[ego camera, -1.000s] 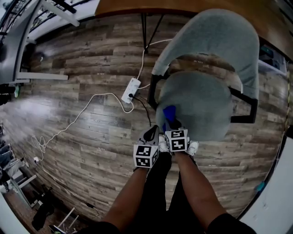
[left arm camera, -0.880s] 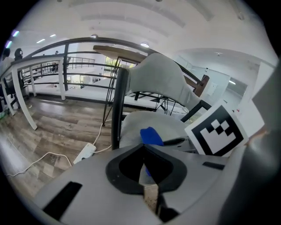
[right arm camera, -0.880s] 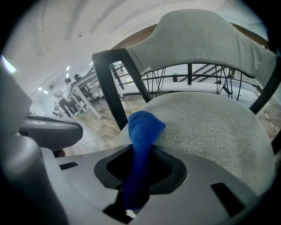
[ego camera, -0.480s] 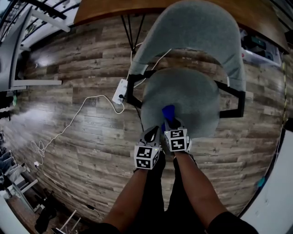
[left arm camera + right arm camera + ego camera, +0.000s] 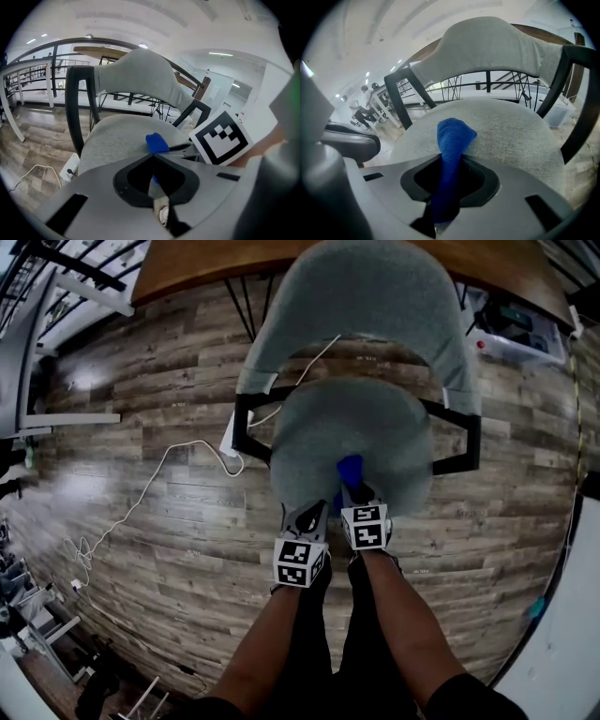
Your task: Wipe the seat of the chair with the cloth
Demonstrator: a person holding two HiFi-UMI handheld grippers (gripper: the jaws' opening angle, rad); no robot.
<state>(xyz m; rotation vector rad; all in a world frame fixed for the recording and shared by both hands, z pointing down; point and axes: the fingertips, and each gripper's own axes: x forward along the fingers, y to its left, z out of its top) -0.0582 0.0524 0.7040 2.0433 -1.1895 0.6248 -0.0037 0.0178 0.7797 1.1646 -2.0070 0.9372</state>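
1. The right gripper (image 5: 353, 495) is clamped on a blue cloth (image 5: 452, 136), whose free end rests bunched on the front part of the seat (image 5: 375, 423).
2. The left gripper (image 5: 312, 514) is just beside it at the seat's front edge, jaws together and holding nothing.
3. The grey chair's curved backrest (image 5: 375, 292) rises beyond the seat.
4. A white cable (image 5: 150, 488) trails across the wooden floor (image 5: 141, 390) at left.
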